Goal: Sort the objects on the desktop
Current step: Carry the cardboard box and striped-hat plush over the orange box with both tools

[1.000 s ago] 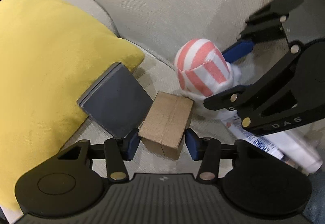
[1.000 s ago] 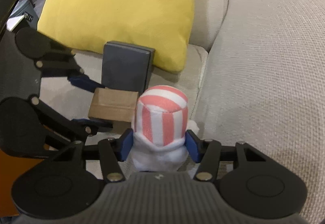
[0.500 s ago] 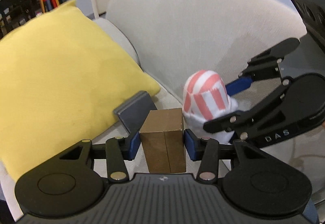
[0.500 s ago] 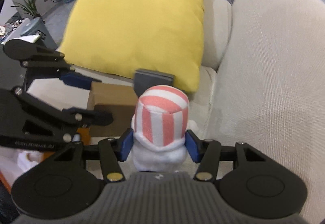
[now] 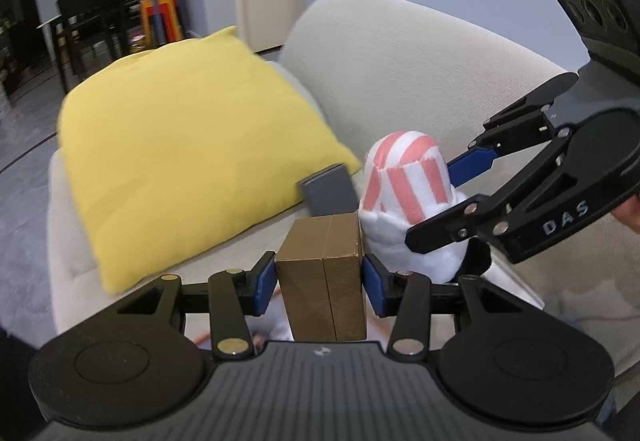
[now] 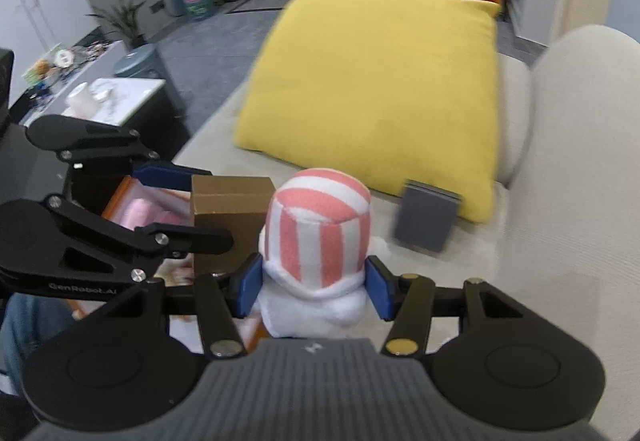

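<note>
Grippers lift off the sofa (image 5: 400, 53): left gripper (image 5: 320, 277) fingers clamp the cardboard box (image 5: 324, 281), right gripper (image 6: 312, 285) fingers the striped plush (image 6: 316, 241); grey box (image 6: 426, 219) remains by the seat's cushion (image 6: 376, 81), awaiting sorting.

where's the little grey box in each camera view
Left wrist view: grey box just above centre, behind the brown carton, against the yellow cushion.
Right wrist view: grey box right of centre, under the cushion's lower right corner.
Shared landmark: the striped plush toy.

Yellow cushion (image 6: 372, 89) and grey box (image 6: 426, 219) ahead
</note>
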`<state>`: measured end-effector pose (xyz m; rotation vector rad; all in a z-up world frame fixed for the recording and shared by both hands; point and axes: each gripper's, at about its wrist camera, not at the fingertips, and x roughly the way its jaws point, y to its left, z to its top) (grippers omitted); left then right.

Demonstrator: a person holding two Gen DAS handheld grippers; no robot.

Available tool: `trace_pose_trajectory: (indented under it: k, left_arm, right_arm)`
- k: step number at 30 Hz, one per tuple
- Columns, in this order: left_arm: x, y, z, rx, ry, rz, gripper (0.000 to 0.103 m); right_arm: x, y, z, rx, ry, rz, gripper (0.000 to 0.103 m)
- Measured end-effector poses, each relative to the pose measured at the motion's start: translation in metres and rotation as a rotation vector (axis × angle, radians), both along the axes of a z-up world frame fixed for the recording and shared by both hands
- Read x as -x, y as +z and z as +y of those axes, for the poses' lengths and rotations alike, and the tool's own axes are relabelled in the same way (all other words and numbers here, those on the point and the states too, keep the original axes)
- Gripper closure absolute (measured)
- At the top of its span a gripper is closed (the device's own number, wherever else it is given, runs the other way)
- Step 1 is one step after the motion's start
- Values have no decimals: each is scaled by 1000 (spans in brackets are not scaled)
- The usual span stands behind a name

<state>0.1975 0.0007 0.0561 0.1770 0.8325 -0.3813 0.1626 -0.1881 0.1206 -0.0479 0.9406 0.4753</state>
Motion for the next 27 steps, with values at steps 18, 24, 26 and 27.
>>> trace_pose_trajectory:
  k: [18,24,26,27]
  left_arm:
    - [113,3,116,57,220,106,50]
    - [126,-8,128,67,249,138,50]
    - [130,-12,127,71,254,145,50]
    - [127,-18,130,75,256,150,50]
  right_arm:
    - [-1,-34,126,22,167,170,46]
    - [-19,-53,143,141,151,198,46]
    - [-27,-59,144,180,141,211,46]
    - [-31,-63,144,197,135,221,46]
